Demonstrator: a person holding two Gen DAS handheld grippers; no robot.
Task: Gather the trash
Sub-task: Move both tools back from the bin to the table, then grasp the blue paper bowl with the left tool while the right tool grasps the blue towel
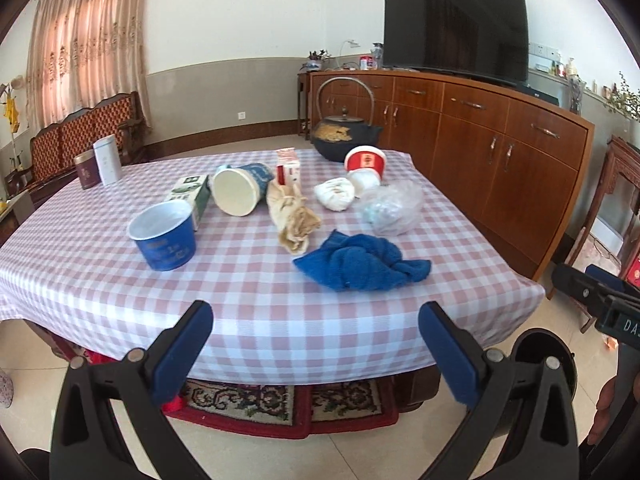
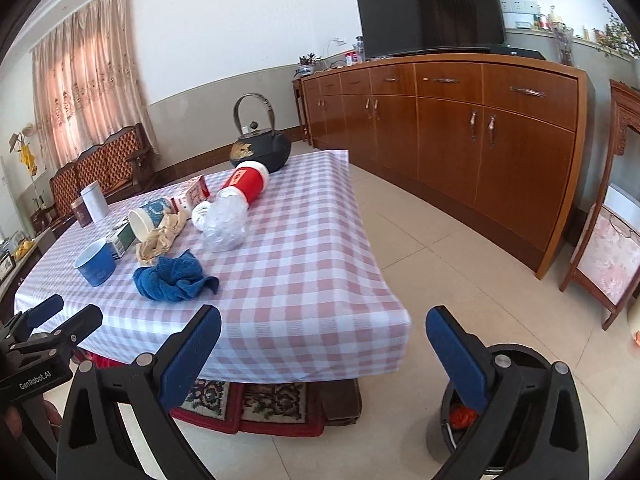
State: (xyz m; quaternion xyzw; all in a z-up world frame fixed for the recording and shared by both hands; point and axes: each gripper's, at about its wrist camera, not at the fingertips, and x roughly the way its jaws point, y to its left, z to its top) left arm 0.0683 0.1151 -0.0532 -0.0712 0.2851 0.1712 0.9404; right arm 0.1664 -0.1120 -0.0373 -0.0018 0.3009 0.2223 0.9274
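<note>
Trash lies on the checked table (image 1: 256,312): an upright blue paper bowl (image 1: 164,236), a tipped blue cup (image 1: 240,190), a green carton (image 1: 192,196), a red-white carton (image 1: 288,168), a crumpled brown paper bag (image 1: 292,216), white wrapping (image 1: 334,194), a clear plastic bag (image 1: 390,208) and a tipped red cup (image 1: 366,162). A black bin (image 2: 492,412) with something red inside stands on the floor at the table's near right. My left gripper (image 1: 316,348) is open and empty before the table's near edge. My right gripper (image 2: 320,352) is open and empty, off the near right corner, above the bin.
A blue cloth (image 1: 360,264) lies near the front of the table. A black iron kettle (image 1: 346,140) and two tins (image 1: 98,164) stand at the back. A long wooden sideboard (image 2: 460,132) with a TV (image 1: 456,30) runs along the right. A patterned rug (image 1: 260,404) lies under the table.
</note>
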